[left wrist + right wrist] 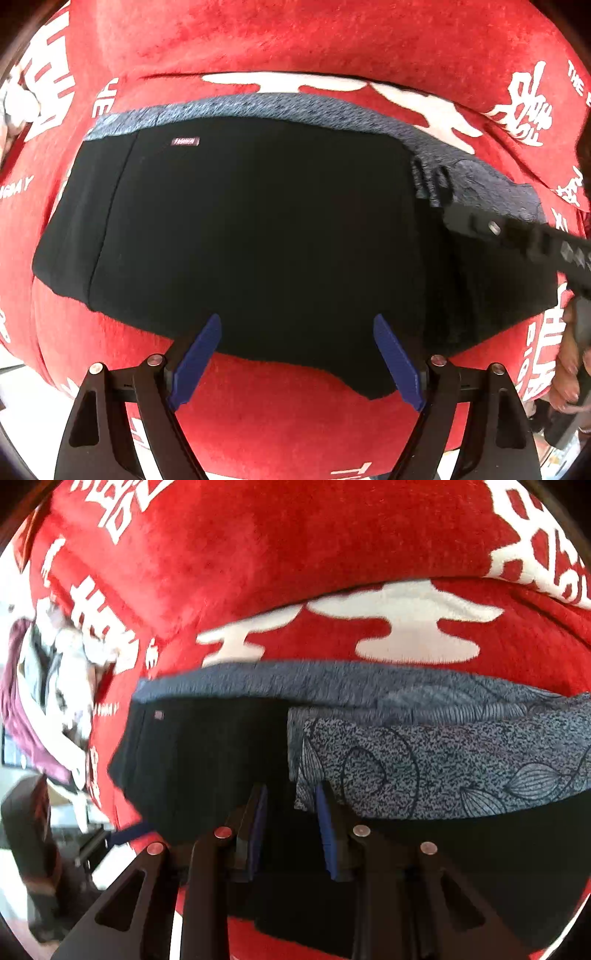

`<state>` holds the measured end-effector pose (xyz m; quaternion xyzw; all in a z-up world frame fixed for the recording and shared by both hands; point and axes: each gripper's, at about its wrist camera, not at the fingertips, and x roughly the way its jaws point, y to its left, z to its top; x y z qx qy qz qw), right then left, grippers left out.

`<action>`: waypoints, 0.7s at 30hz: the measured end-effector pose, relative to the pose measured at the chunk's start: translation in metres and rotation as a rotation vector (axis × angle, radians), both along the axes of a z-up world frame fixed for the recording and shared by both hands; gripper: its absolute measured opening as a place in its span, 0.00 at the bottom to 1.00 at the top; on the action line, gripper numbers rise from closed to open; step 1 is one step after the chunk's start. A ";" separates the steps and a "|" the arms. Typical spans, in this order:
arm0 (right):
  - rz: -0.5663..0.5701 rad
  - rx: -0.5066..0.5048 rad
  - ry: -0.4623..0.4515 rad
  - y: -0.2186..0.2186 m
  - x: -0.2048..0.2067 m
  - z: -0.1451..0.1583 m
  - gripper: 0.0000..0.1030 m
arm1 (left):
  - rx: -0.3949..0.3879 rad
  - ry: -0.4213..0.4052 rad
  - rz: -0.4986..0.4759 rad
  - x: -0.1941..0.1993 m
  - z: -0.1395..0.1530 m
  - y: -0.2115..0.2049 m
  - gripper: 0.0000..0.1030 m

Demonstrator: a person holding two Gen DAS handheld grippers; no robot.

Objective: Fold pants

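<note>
Red fleece blanket [295, 37] with white lettering covers the whole surface, filling both views from edge to edge. Black pants [258, 229] lie flat across the middle of the left wrist view, a small label [186, 141] near their upper left corner and a seam running down their left side. Along their top edge and down the right side, grey patterned fabric [295, 105] shows as a band.

At the bottom centre of that view the left gripper [295, 360] is spread wide, its 2 blue pads [195, 362] over the pants' lower edge with nothing between them. The right gripper [434, 181] reaches in from the right edge, fingertips at the pants' upper right where black meets grey.

In the right wrist view, the right gripper [291, 805] has its fingers drawn close, a narrow gap left, with a corner of the grey leaf-print fabric [443, 768] at the pads; whether it is pinched I cannot tell. Clothes [55, 686] lie heaped at the left edge.
</note>
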<state>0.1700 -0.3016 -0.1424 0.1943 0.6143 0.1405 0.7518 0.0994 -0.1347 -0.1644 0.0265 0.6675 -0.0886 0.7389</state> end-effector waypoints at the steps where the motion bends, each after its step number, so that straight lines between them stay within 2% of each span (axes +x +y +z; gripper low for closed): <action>1: 0.011 -0.005 0.003 0.001 -0.003 0.001 0.31 | 0.005 0.004 0.007 -0.001 -0.001 0.002 0.83; 5: 0.018 0.034 0.038 0.003 -0.017 0.001 0.31 | 0.014 0.007 0.017 -0.002 -0.003 0.005 0.83; 14: -0.006 -0.052 -0.013 0.001 -0.045 0.030 0.32 | 0.040 0.021 0.031 -0.003 -0.006 0.015 0.85; 19: -0.010 -0.058 0.094 0.003 -0.054 0.003 0.38 | 0.032 0.010 0.041 -0.004 -0.004 0.019 0.85; 21: 0.000 -0.079 0.071 0.007 -0.057 0.005 0.43 | 0.029 0.006 0.034 -0.005 -0.002 0.026 0.90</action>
